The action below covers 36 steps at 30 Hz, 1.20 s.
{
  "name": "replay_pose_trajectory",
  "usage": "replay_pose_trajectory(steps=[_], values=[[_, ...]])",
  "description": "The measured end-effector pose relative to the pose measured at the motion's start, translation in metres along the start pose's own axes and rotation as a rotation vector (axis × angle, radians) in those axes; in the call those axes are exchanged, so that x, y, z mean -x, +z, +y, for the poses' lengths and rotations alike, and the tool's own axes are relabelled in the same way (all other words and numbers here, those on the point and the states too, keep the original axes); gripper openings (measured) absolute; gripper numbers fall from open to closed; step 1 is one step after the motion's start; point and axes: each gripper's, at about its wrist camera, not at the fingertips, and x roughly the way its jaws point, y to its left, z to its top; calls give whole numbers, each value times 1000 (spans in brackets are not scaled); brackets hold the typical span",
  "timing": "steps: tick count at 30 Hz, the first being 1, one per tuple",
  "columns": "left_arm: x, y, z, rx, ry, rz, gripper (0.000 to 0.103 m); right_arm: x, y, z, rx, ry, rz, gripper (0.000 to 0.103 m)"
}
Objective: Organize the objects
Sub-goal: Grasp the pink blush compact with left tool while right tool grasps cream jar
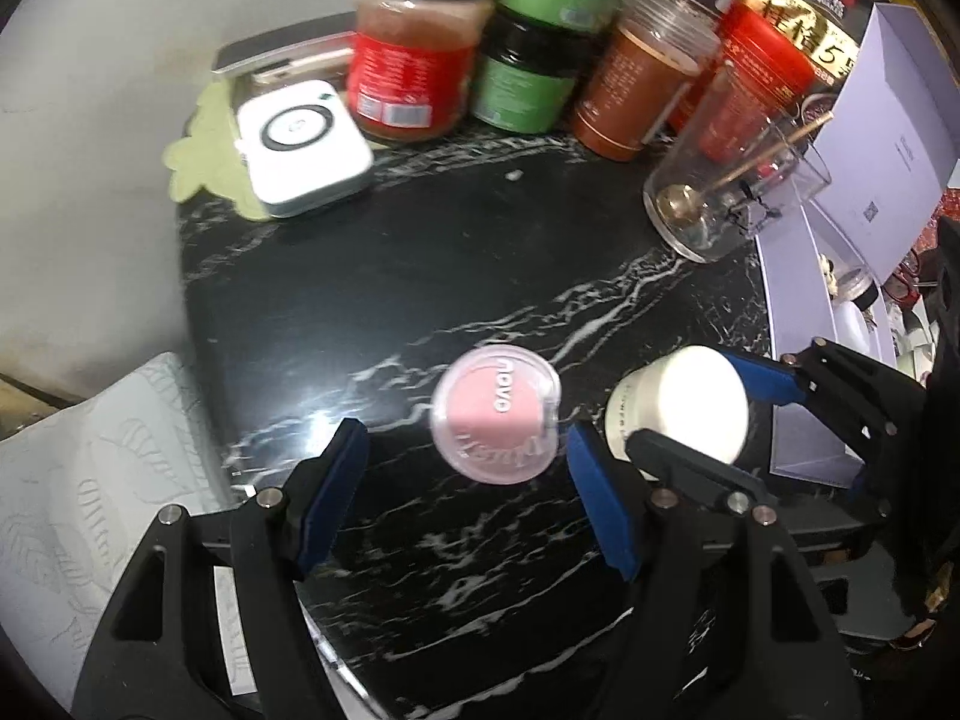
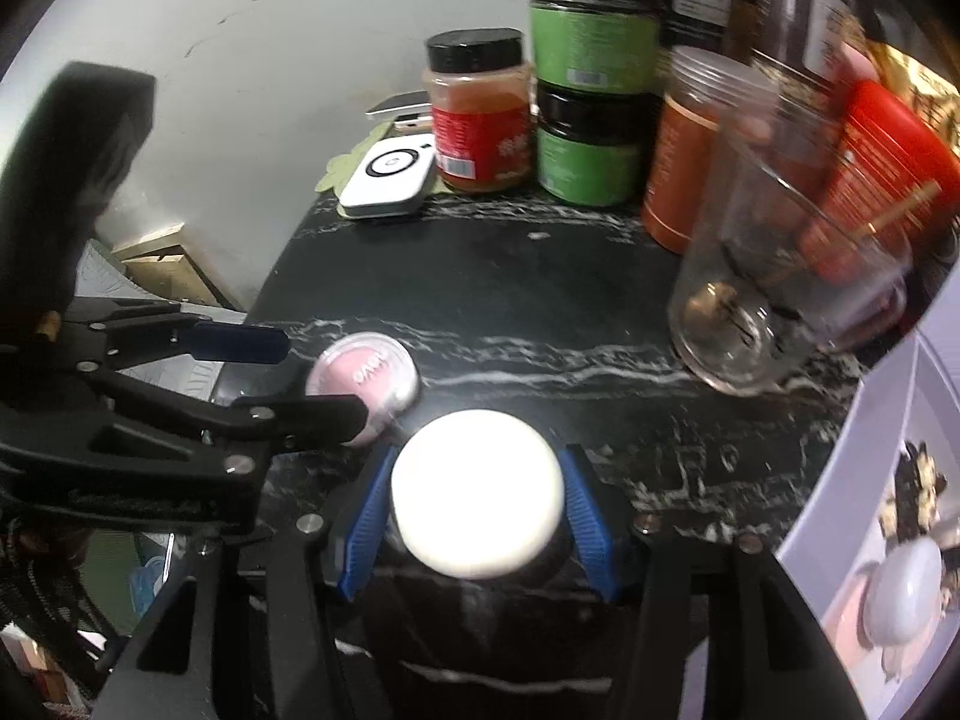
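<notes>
Mostly black marble tabletop (image 1: 456, 276), white-veined; pale, perhaps plaster, wall (image 2: 240, 60) behind.

A black marble table (image 1: 456, 276) with white streaks has a shiny top, and a bright light glints on it. Behind its far edge stands a plain grey-white wall (image 2: 252, 60) with a thin crack. Past the table's left edge, low down, sit some pale wooden boards (image 2: 162, 270).
</notes>
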Motion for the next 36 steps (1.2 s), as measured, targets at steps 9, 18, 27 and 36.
replay_pose_trajectory(steps=[9, 18, 27, 36], values=[[-18, 2, -20, -82, 30, -49, 72, 9, -14, -1, 6, -10, 8, 56], [-24, -6, -31, -154, 75, -128, 69, 10, -20, 0, 0, -10, 7, 57], [-23, -15, -40, -206, 85, -129, 48, 10, -22, 1, -1, -11, 3, 57], [-17, -34, -51, -194, 41, -110, 48, 18, -33, 2, 2, -2, 18, 57]])
